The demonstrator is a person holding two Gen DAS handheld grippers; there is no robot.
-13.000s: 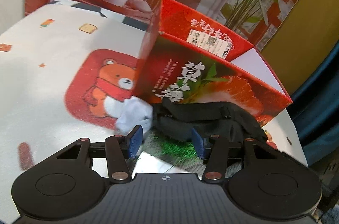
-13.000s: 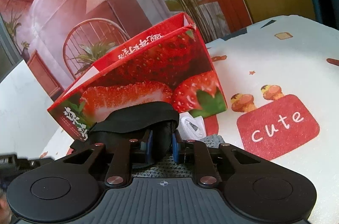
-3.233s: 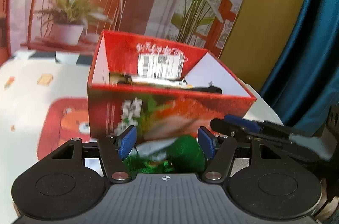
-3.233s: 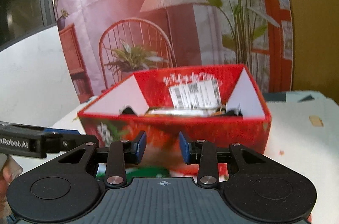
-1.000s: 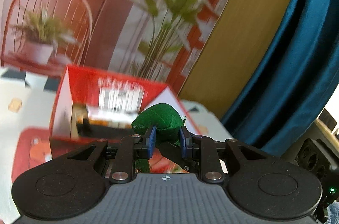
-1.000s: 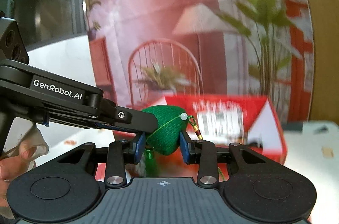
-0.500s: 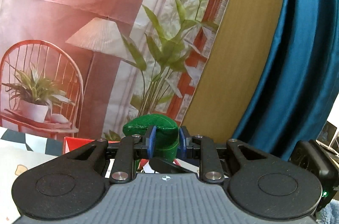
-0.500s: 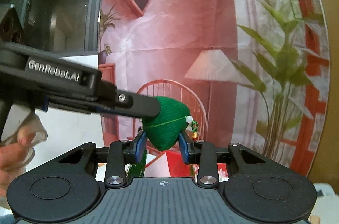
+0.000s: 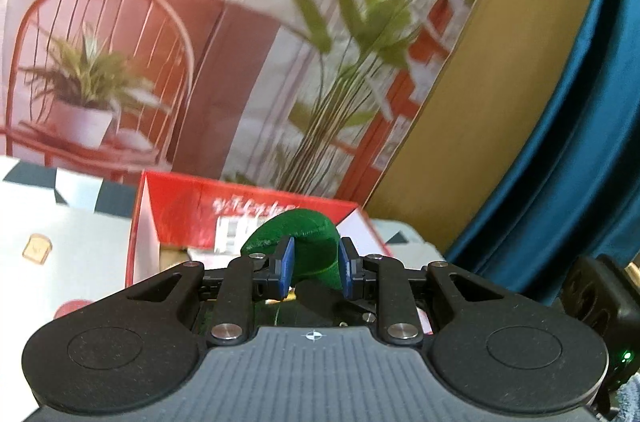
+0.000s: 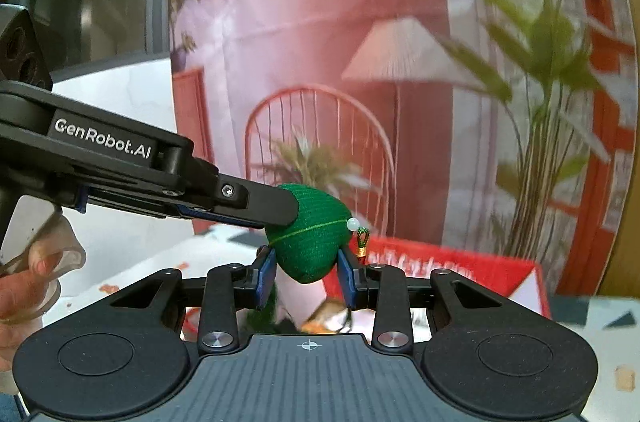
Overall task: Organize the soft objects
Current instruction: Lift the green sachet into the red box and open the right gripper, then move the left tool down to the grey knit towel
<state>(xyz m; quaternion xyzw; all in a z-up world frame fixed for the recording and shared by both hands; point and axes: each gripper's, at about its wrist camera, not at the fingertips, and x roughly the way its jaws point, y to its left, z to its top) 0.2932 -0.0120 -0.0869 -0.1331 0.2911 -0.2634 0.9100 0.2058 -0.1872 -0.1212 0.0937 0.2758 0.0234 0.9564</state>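
Note:
A green knitted pouch [image 10: 310, 242] with a white bead and a small tassel hangs in the air above the red strawberry box [image 9: 188, 212]. My left gripper [image 9: 314, 268] is shut on the green pouch [image 9: 306, 240]. It reaches in from the left in the right wrist view, its fingers [image 10: 256, 204] clamped on the pouch's upper left side. My right gripper [image 10: 306, 276] is shut on the lower part of the same pouch. The open box also shows in the right wrist view [image 10: 452, 266], below and behind the pouch, with things inside it.
The box stands on a white patterned tablecloth [image 9: 68, 230]. A printed backdrop with a chair, a lamp and plants [image 9: 224, 54] stands behind it. A blue curtain [image 9: 580, 142] hangs at the right. A hand [image 10: 28, 274] holds the left gripper's handle.
Both grippers have tipped back down with the pouch held between them, so the red box has come back into both views.

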